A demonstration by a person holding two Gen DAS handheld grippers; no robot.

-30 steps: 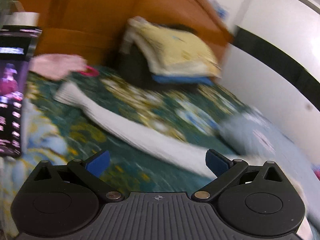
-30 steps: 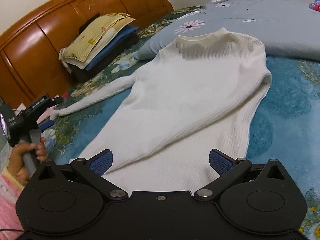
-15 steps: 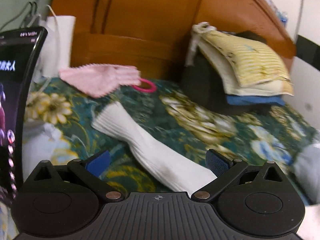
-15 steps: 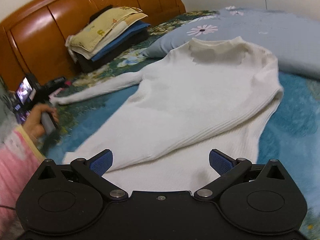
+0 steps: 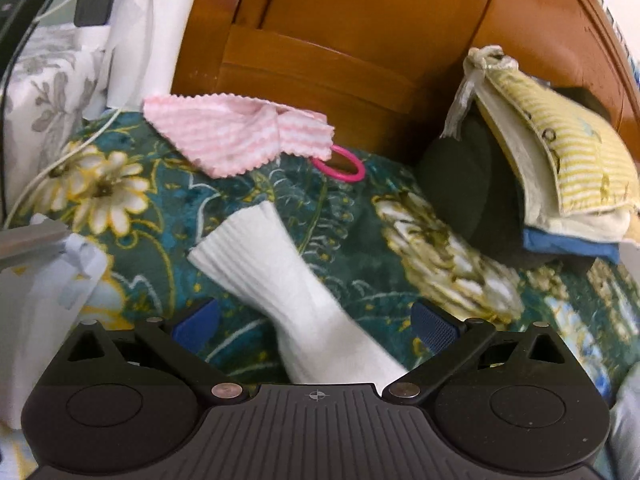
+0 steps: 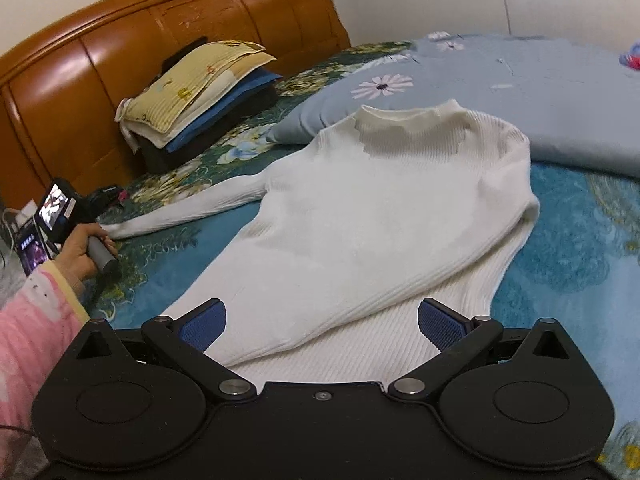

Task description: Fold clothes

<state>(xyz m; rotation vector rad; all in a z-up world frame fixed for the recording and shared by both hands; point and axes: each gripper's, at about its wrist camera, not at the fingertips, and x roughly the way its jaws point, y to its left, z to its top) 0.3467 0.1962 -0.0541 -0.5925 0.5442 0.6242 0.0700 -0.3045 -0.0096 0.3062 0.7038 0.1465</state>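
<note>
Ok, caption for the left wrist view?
Open left gripper straddling the white sweater's sleeve cuff on the floral bedspread.

White ribbed sweater [image 6: 384,216] spread flat on bed [image 6: 580,240], collar toward blue pillow [image 6: 520,92]. One sleeve [image 6: 192,208] stretched out sideways toward headboard [image 6: 160,40], cuff [image 5: 244,248] flat on green floral cover. Other sleeve folded across body, running diagonally down toward hem.
</note>
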